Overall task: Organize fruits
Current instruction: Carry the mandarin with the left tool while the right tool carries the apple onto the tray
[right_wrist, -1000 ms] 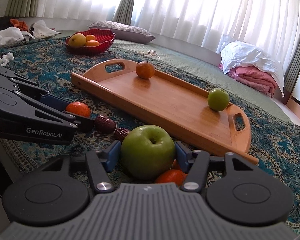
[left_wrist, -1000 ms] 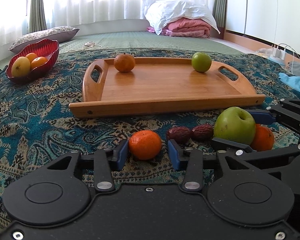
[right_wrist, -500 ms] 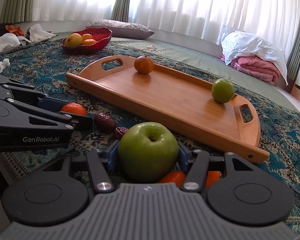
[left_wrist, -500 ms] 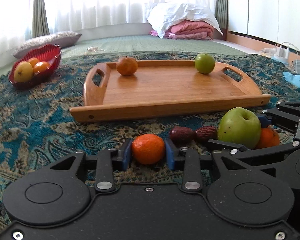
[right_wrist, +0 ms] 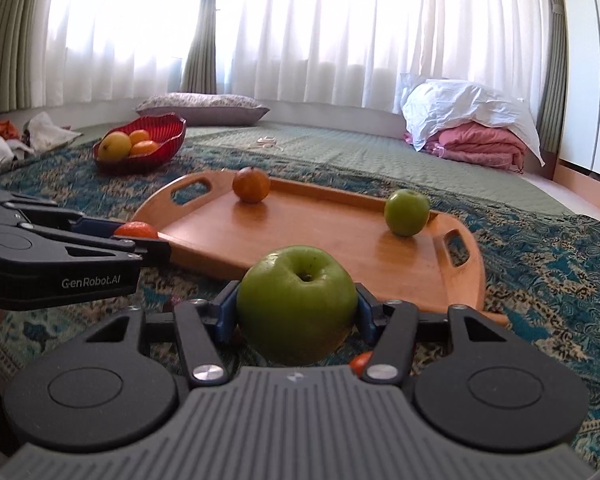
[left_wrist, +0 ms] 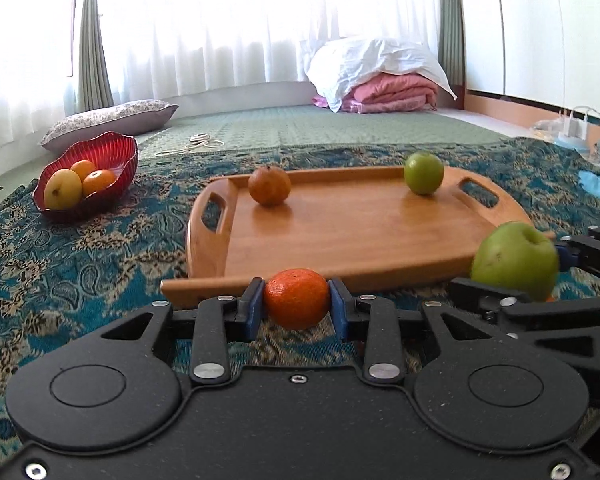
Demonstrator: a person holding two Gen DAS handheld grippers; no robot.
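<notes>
Left wrist view gives us a floor spread with a teal paisley cloth [left_wrist: 80, 264], and beyond it a green quilted mat [left_wrist: 320, 128] running to white curtains [left_wrist: 220, 28] lit by strong daylight. At the far right of the room we see a white pillow on folded pink bedding [left_wrist: 384, 88]; at the far left a patterned cushion [left_wrist: 108, 120] lies near the window. A red fluted bowl [left_wrist: 112, 156] sits on the cloth to the far left, with a yellow fruit and two oranges in it. A wooden tray [left_wrist: 340, 236] with cut-out handles lies in the middle of the cloth; on it, a dull orange [left_wrist: 269, 185] rests near the far-left corner and a small green apple [left_wrist: 424, 173] near the far-right corner, well apart. Our left gripper [left_wrist: 297, 309] has its blue pads pressed on either side of a tangerine [left_wrist: 297, 298], pinching it just in front of the tray's near rim, off the cloth. Our right gripper [right_wrist: 296, 312] is spread wider and clamps a large green apple [right_wrist: 297, 304], stem end up, near the tray's near-right edge. Below that apple, another orange fruit [right_wrist: 361, 362] peeks out on the cloth. In the right wrist view the left gripper reaches in from the left, the tangerine showing between its fingers.
</notes>
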